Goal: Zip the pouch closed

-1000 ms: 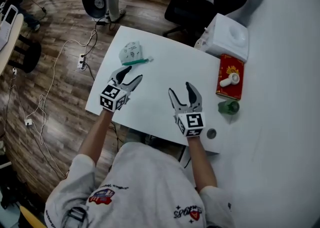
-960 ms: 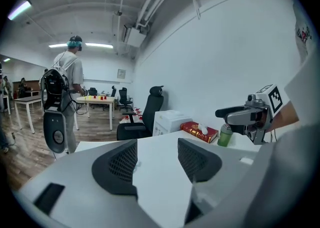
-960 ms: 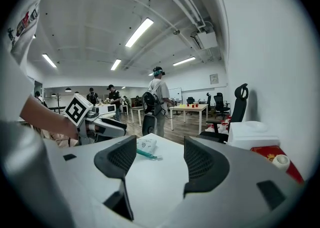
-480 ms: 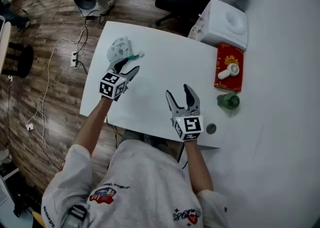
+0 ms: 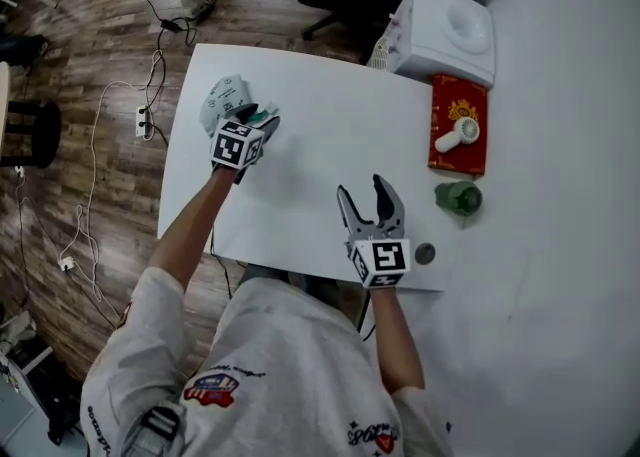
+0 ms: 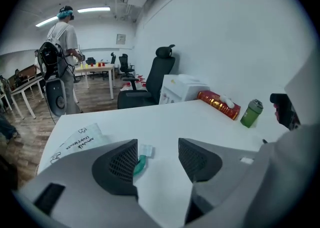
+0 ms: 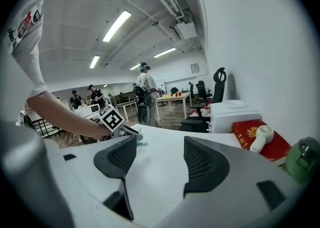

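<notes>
At the far left corner of the table (image 5: 300, 180) lies the pouch (image 5: 222, 100), flat and pale with dark print on it. Its green zip (image 6: 139, 164) shows at the side facing the table's middle, with a small white tab (image 6: 146, 150) at the zip's end.

The left gripper (image 5: 258, 117) hangs over that edge of the pouch, pointing downward, its jaws spread wide. In the left gripper view, the zip's end runs behind the left jaw's pad and the tab sits just inside the gap beside it. Otherwise only bare table shows between the pads, and they clamp nothing. Whether the left jaw touches the pouch cannot be told.

The right gripper (image 5: 364, 195) is well apart from the pouch, above the near part of the table. Its jaws stand released too, with only table top between them. Its own view looks across to the left gripper and the person's forearm.

Along the table's right side stand a white box (image 5: 445, 30), then a red box (image 5: 458, 157) with a small white fan (image 5: 461, 132) lying on it, then a green bottle (image 5: 459, 199). A small dark disc (image 5: 425, 254) lies near the right gripper. Beyond the table are a black chair (image 6: 155, 85) and a standing person (image 6: 62, 42).
</notes>
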`<state>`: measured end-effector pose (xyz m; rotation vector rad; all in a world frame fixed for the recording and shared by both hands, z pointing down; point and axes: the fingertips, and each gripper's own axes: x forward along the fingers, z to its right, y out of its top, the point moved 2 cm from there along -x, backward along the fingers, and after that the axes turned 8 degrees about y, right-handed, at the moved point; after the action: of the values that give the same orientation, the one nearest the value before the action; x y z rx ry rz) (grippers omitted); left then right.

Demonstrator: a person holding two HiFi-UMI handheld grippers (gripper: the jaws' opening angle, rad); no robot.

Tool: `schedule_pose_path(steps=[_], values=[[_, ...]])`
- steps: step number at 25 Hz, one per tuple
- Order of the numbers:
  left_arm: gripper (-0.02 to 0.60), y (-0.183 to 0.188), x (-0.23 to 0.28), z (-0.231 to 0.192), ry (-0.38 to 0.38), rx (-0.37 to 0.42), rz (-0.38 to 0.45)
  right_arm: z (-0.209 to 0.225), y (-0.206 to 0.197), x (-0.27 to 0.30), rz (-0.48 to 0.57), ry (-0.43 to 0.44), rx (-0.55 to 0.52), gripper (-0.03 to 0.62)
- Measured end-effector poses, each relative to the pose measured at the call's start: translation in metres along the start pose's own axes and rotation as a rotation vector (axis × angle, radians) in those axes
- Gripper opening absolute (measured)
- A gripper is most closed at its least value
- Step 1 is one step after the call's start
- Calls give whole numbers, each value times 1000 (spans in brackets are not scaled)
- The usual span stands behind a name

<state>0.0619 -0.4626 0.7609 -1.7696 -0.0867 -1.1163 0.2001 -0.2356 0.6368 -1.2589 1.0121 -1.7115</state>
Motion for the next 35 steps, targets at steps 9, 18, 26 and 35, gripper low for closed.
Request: schedule_pose_path(steps=[9,18,26,35], values=[[245,-13,55,-5,-38,-3,-140,11,-17,0,-23,-56,59,282],[165,-19,65,-14,-19,-85,-164,19,-27,-9,-34,-92,81,282],[120,-26,60,-20,-23,-7,-173,10,-25,-3,-33,-76,71,279],[58,-29,46,-21,-135,-163,-138,4,-24,1,-37,-61,66,276]])
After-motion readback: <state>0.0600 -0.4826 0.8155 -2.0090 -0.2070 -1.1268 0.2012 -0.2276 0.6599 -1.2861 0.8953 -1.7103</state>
